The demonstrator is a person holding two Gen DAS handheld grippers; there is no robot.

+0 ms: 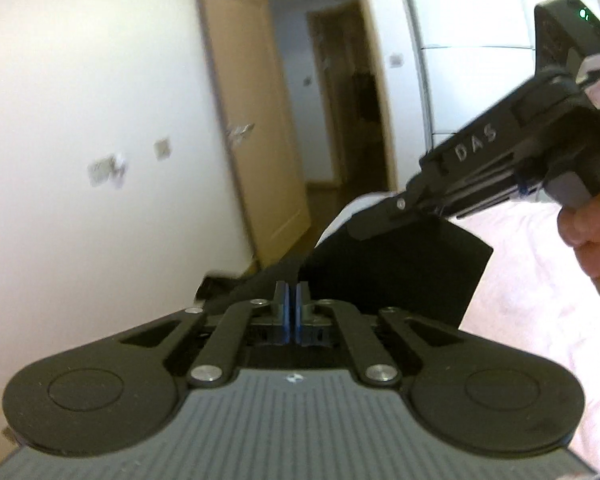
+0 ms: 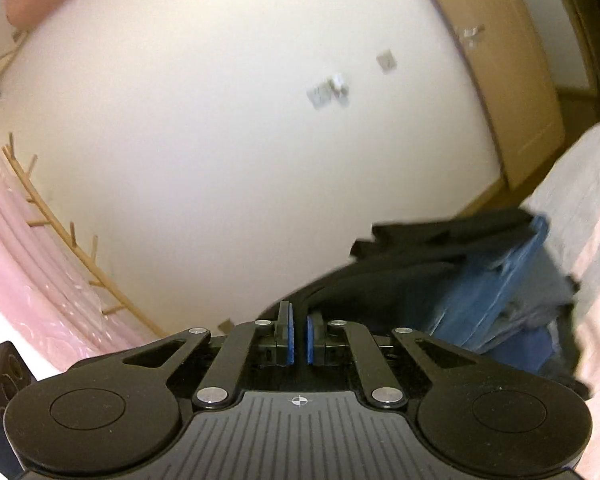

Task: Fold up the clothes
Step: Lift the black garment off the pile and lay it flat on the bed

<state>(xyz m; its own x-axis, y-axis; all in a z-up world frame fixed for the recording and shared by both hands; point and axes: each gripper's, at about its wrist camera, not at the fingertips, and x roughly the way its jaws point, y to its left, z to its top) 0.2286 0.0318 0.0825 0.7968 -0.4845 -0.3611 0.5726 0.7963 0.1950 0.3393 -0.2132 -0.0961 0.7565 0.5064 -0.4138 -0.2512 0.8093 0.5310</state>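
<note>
**Two grippers clamped on one black garment, lifted off the bed**

Both tools grip the same dark cloth. In the left wrist view the left gripper [image 1: 291, 300] has its blue pads drawn together, with the edge of the black garment [image 1: 400, 268] running into the nip just ahead of the fingertips. The right gripper [image 1: 384, 216], held by a hand [image 1: 592, 240], sits up and to the right of the left tool and pinches an upper corner of the same cloth; the fabric hangs below its tip as a flat, taut panel with a straight right edge.

In the right wrist view the pads stand nearly together, a thin strip of black fabric passing between them. Ahead and to the right of that tool lies a heap of clothes [image 2: 480, 280]: black folded layers on top, blue denim-like cloth under them, on the pink bed cover [image 2: 596, 240].

Step, as I judge it: the garment is held up by two points along one edge and stretched between the tools, before the fold proper. No fold is visible yet.

Next move calls for: keeping both grips shut, holding the edge taut and level, then laying the cloth flat on the bed clear of the heap.

Garment: plain black, thin, matte, unwrinkled where stretched. Type cannot be told.
</note>
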